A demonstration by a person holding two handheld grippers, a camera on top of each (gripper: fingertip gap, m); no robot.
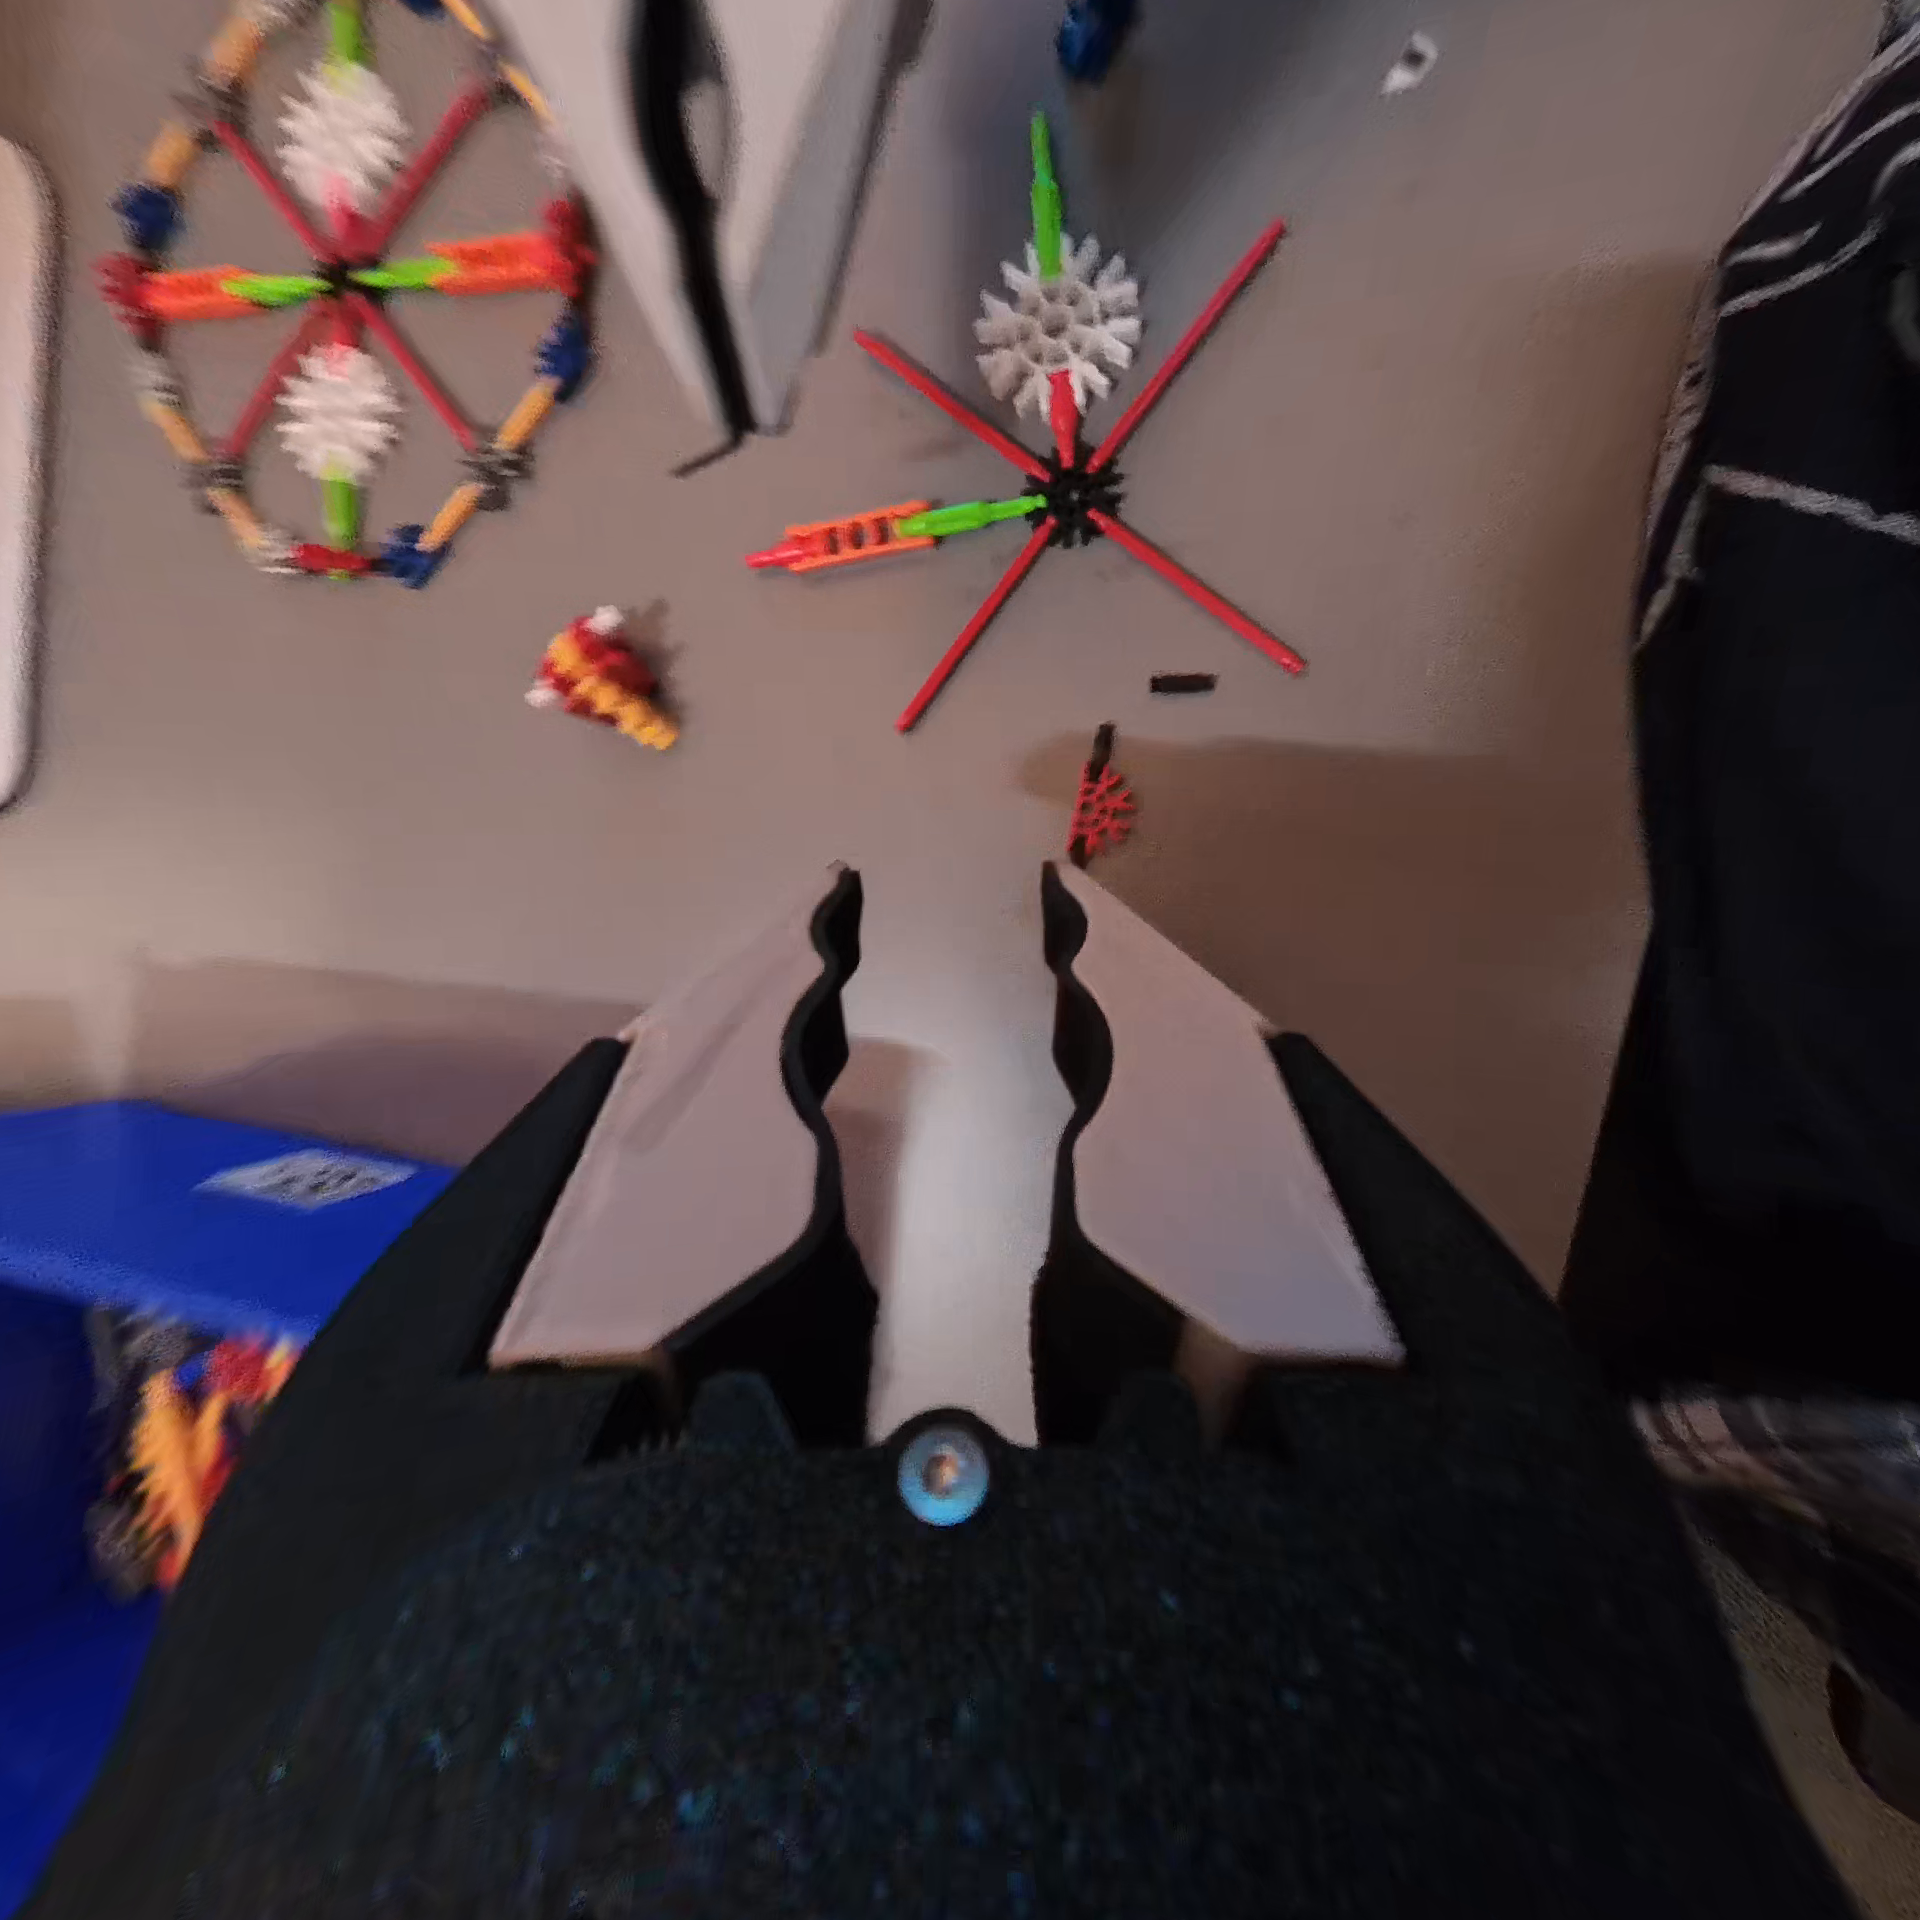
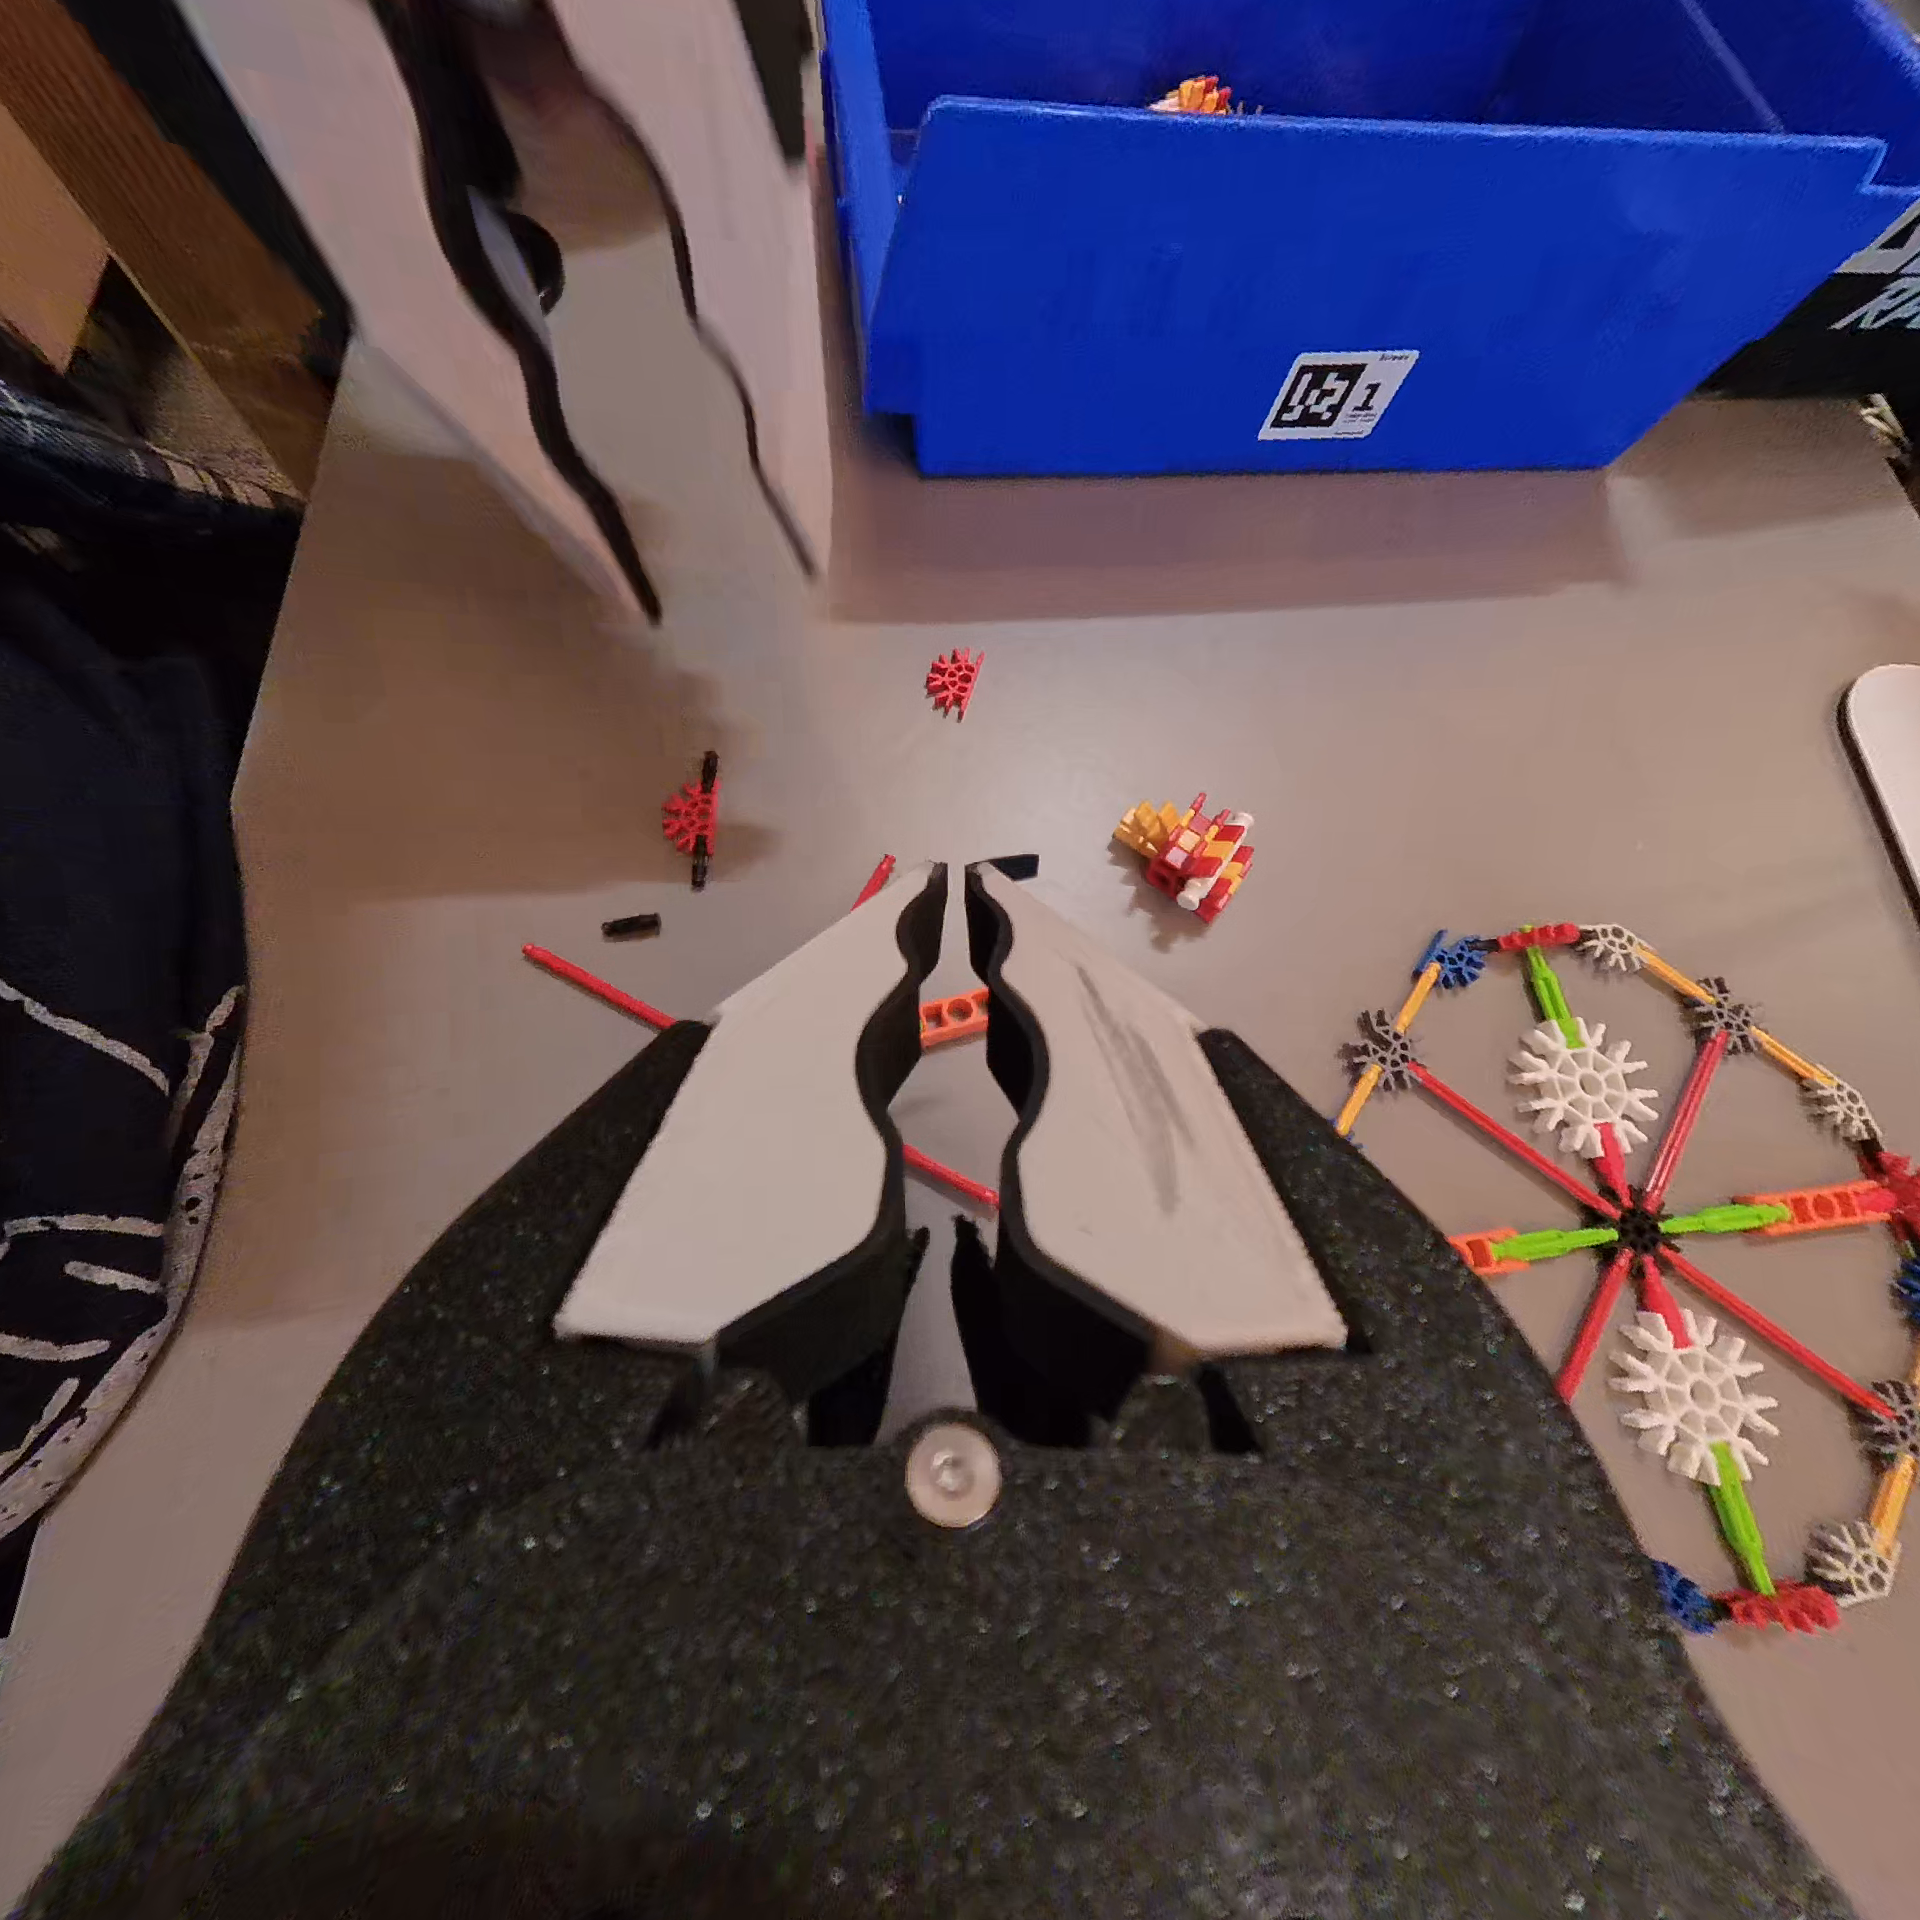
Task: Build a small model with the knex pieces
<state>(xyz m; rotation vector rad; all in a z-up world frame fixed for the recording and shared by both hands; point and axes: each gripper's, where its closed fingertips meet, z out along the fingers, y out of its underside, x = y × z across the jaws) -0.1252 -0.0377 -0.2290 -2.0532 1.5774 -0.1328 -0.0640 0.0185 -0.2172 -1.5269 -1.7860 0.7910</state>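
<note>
left claw [image 1: 951, 883] apart, empty, above table | right claw [image 2: 956, 878] nearly together, over spoke model [image 2: 951, 1018]

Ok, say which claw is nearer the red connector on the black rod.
Left. The left claw sits just short of the red connector, which lies beside its right fingertip. The right claw is farther off, over the red-spoked star.

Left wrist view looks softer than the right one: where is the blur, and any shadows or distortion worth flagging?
Left wrist view: motion blur smears the finished wheel and blue bin; the spoke star stays readable. Right wrist view: mostly sharp, only the other gripper, the left gripper, is streaked; the bin's shadow darkens the table. Both show wide-angle edge bending.
</note>
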